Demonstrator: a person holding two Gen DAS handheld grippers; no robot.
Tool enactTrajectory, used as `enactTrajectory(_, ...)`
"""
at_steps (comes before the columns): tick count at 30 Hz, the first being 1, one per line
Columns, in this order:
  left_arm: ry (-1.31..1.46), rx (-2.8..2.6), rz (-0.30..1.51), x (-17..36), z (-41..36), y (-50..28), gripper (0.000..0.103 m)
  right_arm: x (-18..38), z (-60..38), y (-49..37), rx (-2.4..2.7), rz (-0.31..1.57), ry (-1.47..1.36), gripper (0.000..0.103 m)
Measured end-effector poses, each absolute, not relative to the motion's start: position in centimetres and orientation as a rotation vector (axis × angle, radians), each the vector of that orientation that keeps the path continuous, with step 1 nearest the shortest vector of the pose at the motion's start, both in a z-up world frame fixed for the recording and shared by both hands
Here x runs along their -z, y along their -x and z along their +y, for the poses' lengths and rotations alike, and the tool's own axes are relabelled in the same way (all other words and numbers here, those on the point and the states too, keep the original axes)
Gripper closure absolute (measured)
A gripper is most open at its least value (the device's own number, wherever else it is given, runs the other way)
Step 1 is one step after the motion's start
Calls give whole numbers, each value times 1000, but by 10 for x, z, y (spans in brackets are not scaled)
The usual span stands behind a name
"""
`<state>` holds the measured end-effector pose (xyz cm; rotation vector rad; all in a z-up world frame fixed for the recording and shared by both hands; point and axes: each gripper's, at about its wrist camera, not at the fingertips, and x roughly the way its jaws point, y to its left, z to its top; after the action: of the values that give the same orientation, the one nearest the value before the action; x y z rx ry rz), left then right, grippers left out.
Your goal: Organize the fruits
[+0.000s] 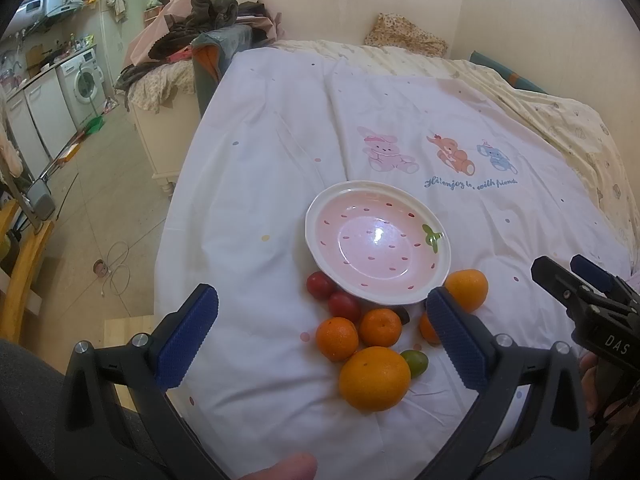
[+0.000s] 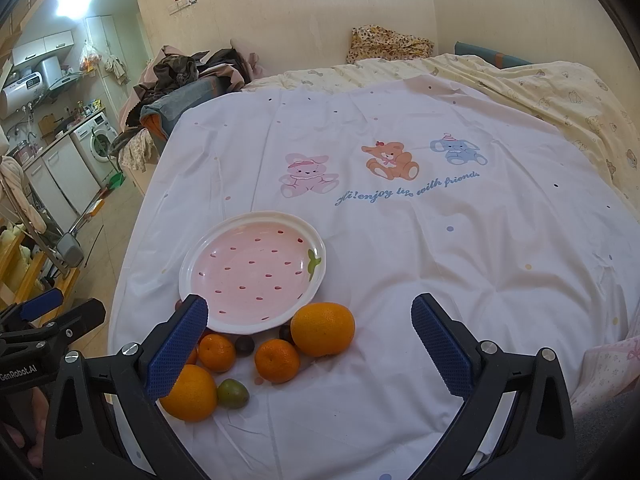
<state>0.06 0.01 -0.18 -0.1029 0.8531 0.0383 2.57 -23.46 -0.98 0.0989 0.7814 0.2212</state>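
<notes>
A: What is nearest?
B: Both the left gripper (image 1: 322, 338) and the right gripper (image 2: 310, 344) have jaws wide apart, holding nothing, above a white sheet (image 2: 440, 260).

A: And beyond?
B: Oranges (image 1: 375, 378) and small fruits cluster just before an empty pink plate (image 1: 378, 244).
</notes>
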Motion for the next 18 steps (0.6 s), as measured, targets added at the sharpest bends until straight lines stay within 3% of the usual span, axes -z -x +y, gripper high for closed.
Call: enactTrajectory(18, 113, -40, 855, 2, 4, 0, 0, 10, -234, -25, -221, 782, -99, 0)
